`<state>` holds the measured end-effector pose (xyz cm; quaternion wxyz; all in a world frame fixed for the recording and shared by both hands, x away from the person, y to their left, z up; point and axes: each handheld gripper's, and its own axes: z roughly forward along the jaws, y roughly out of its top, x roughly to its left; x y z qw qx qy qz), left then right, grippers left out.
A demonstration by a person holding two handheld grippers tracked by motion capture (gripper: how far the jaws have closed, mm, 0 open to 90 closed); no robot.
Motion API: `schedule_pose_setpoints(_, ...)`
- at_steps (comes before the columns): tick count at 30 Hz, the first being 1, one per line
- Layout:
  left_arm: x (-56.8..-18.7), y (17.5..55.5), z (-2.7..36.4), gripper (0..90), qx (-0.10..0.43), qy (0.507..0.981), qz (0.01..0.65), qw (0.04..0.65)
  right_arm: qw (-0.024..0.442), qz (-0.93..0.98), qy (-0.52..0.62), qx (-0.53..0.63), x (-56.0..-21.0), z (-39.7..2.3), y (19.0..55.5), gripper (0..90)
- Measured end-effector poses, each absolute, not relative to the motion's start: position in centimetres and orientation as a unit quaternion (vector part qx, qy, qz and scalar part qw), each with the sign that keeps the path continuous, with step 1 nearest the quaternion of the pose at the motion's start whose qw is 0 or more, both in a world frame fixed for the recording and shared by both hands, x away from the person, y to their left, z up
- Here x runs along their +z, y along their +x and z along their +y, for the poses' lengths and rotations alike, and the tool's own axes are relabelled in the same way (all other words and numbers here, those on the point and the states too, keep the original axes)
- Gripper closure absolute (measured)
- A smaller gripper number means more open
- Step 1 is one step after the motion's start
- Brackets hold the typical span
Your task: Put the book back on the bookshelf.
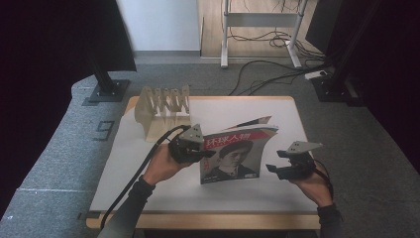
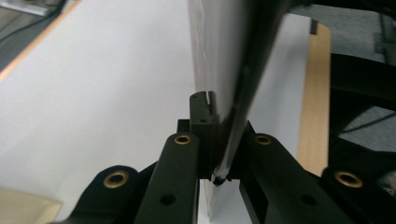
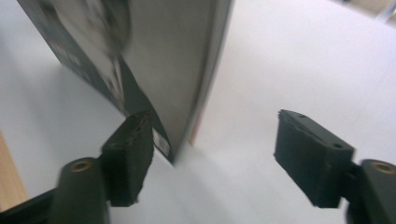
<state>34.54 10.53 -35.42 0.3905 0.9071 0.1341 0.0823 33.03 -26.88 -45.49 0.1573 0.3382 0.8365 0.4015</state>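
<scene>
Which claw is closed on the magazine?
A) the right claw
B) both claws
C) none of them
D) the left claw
D: the left claw pinches the magazine at its edge, while the right claw stands open, its jaws apart beside the cover.

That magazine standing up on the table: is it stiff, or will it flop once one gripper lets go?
Probably floppy: the magazine is thin, its top pages already fanning. Held by the left gripper alone, it may sag. Its glossy cover could slip.
</scene>
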Motion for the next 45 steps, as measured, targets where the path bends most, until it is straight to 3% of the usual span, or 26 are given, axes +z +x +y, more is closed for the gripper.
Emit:
schedule_pose_setpoints(4,-35.1,34.7,11.6,87.0,0.088,0.905,0.147,0.390,0.149,0.839,0.361,0.379,-48.5,-27.0,33.1,19.2)
schedule_pose_setpoints(14,-34.4,35.2,14.7,87.1,0.106,0.890,0.192,0.400,0.164,0.834,0.389,0.355,-51.5,-26.5,32.7,14.5)
schedule_pose_setpoints(45,-32.1,34.7,28.8,87.1,0.176,0.814,0.381,0.401,0.177,0.819,0.406,0.365,-53.5,-26.7,32.3,11.9)
